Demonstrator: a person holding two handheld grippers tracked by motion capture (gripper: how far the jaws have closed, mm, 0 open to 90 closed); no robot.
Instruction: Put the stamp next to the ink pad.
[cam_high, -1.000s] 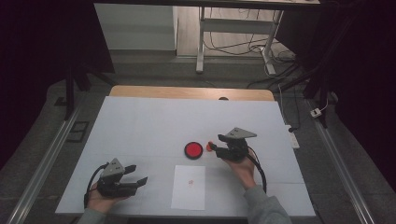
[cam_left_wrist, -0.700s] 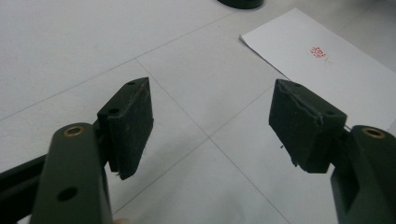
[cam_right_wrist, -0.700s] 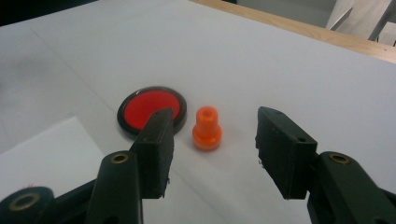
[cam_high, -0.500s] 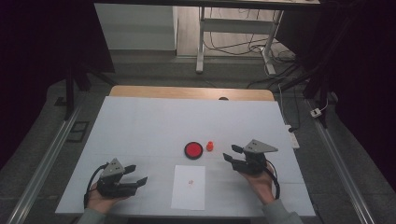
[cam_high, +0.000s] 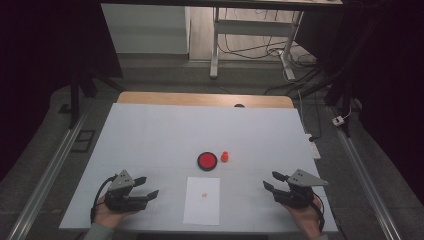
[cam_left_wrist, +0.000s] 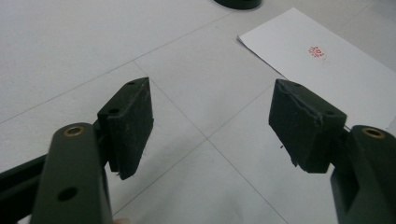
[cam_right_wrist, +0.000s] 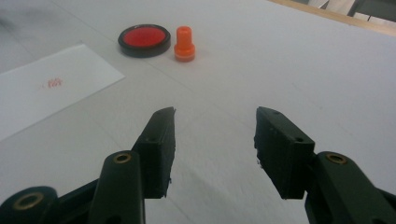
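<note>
A round red ink pad (cam_high: 206, 161) in a black case sits mid-table, with a small orange stamp (cam_high: 225, 156) upright just right of it. In front lies a white paper (cam_high: 202, 200) bearing a red stamp mark (cam_left_wrist: 316, 51). My left gripper (cam_high: 150, 185) rests open at the front left, its jaws (cam_left_wrist: 212, 116) empty and aimed at the paper (cam_left_wrist: 327, 70). My right gripper (cam_high: 270, 180) is at the front right, open. Its jaws have just been closing a little, with nothing between them (cam_right_wrist: 215, 135). They face the pad (cam_right_wrist: 144, 39) and the stamp (cam_right_wrist: 184, 44) from a distance.
The white table top (cam_high: 150, 130) has a wooden strip along its far edge. Metal rails run along the floor on both sides. A white power strip (cam_high: 311, 145) lies by the right edge, and desk legs and cables stand beyond the table.
My right gripper has let go of the orange stamp beside the pad and drawn back to the right and toward the front edge. The left gripper has stayed put.
</note>
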